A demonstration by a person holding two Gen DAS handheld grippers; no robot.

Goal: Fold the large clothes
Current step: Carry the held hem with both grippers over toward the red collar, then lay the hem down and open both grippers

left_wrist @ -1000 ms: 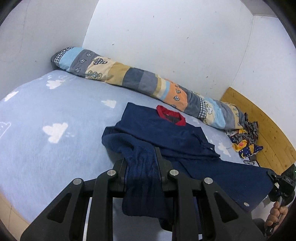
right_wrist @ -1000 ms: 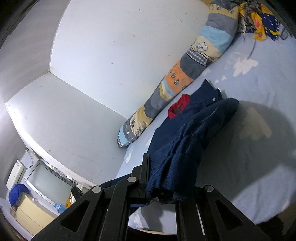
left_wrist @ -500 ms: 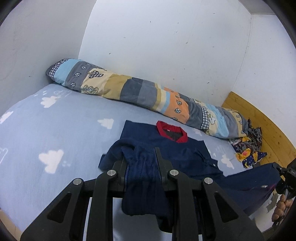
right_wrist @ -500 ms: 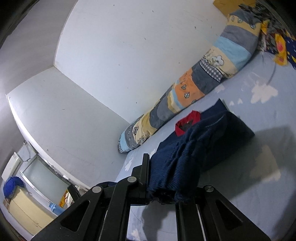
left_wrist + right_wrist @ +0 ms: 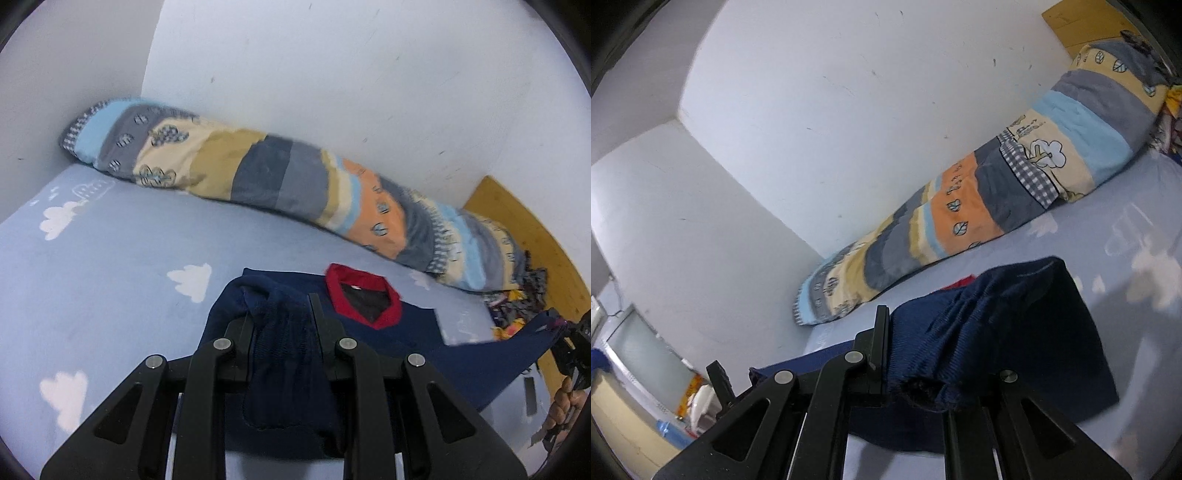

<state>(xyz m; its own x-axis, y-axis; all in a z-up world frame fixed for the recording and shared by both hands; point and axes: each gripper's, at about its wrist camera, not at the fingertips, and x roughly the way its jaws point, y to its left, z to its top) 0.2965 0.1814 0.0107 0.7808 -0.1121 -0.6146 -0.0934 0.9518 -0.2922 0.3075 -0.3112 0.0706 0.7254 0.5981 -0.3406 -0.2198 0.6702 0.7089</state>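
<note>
A navy sweater [image 5: 417, 332] with a red collar [image 5: 364, 295] lies on the light blue bed sheet [image 5: 110, 280]. My left gripper [image 5: 282, 310] is shut on a bunched navy part of the sweater and holds it raised over the sweater's left side, near the collar. My right gripper [image 5: 923, 350] is shut on another navy part [image 5: 997, 332] and holds it raised above the sheet. In the left wrist view the right gripper [image 5: 572, 354] shows at the far right edge, with navy cloth stretched up to it.
A long patchwork bolster [image 5: 295, 192] lies along the white wall behind the sweater. A pile of patterned cloth [image 5: 517, 306] sits by the wooden board [image 5: 532, 236] at the right. A window and clutter [image 5: 646, 369] lie beyond the bed's far end.
Both grippers have moved forward toward the bolster, carrying the gripped navy cloth up over the sweater's body. The collar and bolster now look nearer.
</note>
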